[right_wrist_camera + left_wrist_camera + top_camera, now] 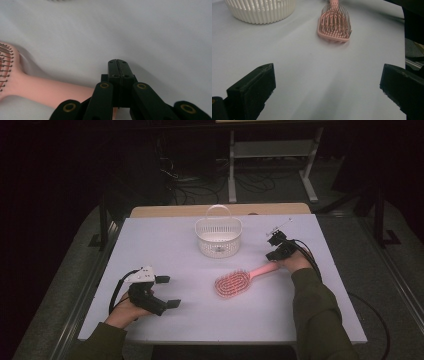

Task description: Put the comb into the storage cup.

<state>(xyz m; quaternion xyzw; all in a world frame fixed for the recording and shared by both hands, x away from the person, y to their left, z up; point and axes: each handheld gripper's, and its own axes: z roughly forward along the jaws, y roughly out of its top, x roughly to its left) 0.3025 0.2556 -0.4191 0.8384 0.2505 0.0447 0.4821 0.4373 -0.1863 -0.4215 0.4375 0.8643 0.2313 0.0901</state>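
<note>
A pink hairbrush (232, 284) lies bristles up on the white table (165, 245), its handle pointing to the right. My right gripper (275, 245) rests at the end of that handle. In the right gripper view its jaws (118, 62) are pressed together with nothing between them, and the handle (37, 87) runs beneath its linkage. My left gripper (168, 291) is held low over the table's front left, open and empty. In the left gripper view it (325, 80) faces the brush head (334, 22) from a distance.
A white slotted basket (218, 237) with an upright handle stands at the back middle of the table, and its wall (259, 11) shows in the left gripper view. Cables trail from both grippers. The floor around the table is dark.
</note>
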